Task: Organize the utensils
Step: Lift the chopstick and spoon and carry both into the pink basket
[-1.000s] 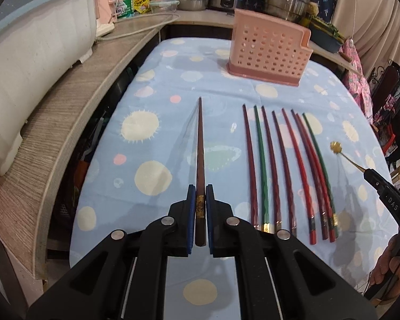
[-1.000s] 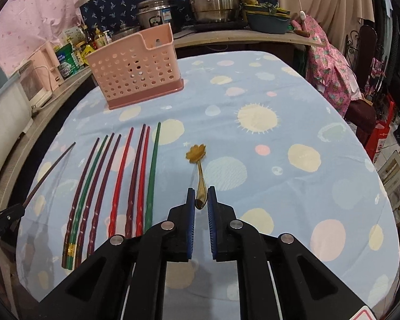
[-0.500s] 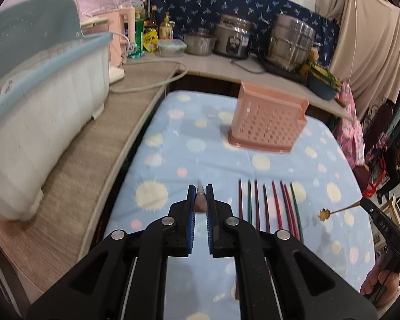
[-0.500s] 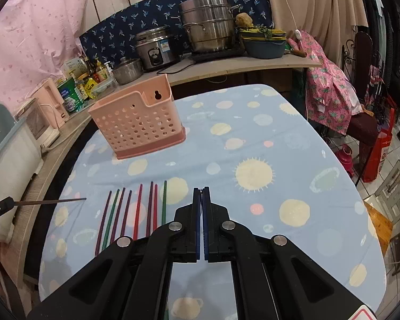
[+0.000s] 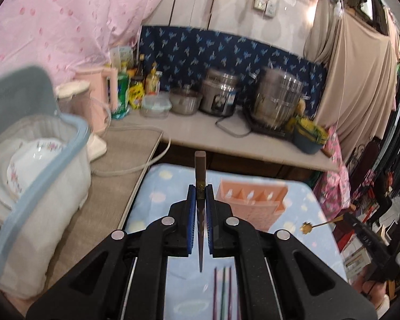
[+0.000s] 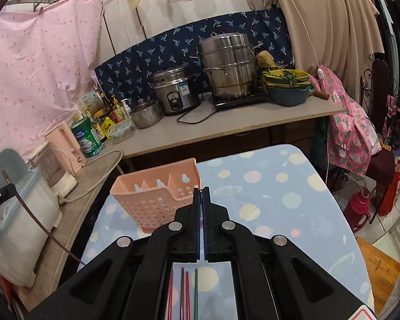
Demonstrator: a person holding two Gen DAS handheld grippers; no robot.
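Note:
My left gripper [image 5: 200,189] is shut on a dark brown chopstick [image 5: 200,165]. It hangs in the air, thick end up and thin tip down. In the right wrist view the same chopstick [image 6: 32,213] slants down from that gripper [image 6: 12,186] at the far left. My right gripper [image 6: 201,190] is shut. The left wrist view shows it [image 5: 345,217] holding a gold spoon [image 5: 310,226] with a flower-shaped end. The pink perforated utensil holder [image 6: 157,192] stands on the blue dotted tablecloth [image 6: 280,200], below and ahead of both grippers. Several red, green and brown chopsticks [image 6: 184,293] lie under the grippers.
A white and blue bin holding flowered plates [image 5: 40,186] stands on the left counter. Next to it are a pink kettle [image 6: 66,144] and a cable. The back counter [image 6: 226,130] carries a rice cooker, steel pots, bottles and bowls. A chair draped in pink cloth [image 6: 352,133] stands at the right.
Both grippers have risen well above the table, the left with the brown chopstick, the right with the gold spoon. The views now look over the pink holder toward the counter.

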